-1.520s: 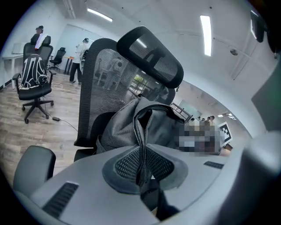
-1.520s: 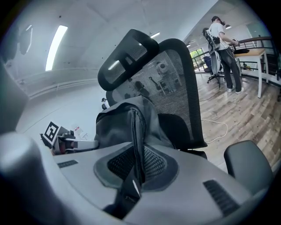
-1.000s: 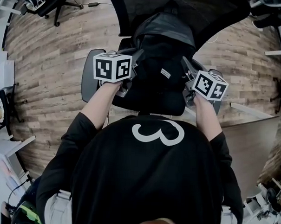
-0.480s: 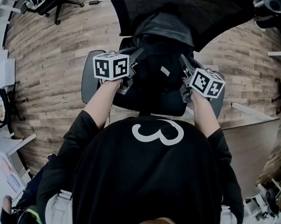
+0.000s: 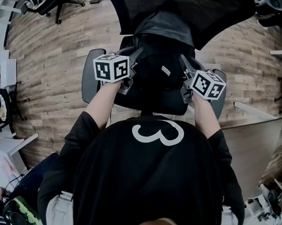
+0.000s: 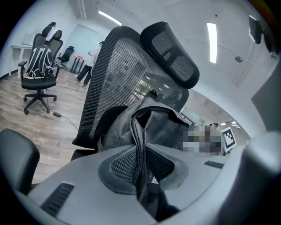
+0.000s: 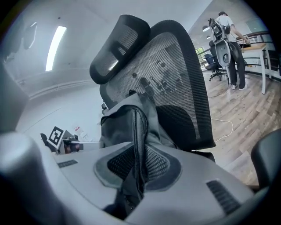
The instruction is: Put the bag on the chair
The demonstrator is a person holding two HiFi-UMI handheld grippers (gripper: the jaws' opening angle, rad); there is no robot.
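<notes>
Your left tongs (image 6: 140, 163) and right tongs (image 7: 138, 166) each pinch a fold of the dark grey fabric bag (image 5: 161, 75) over the black mesh office chair (image 5: 148, 105); lower it evenly, settle it centred on the seat, then release.

You are standing on a wood-plank floor (image 5: 49, 73). Long ceiling lights (image 6: 212, 39) are glowing overhead. A spare black office chair (image 6: 38, 74) is sitting off to your left. Far to your right, someone (image 7: 230, 48) is standing at a wooden desk (image 7: 255, 45), and a white cable (image 7: 228, 127) is trailing across the boards nearby.
</notes>
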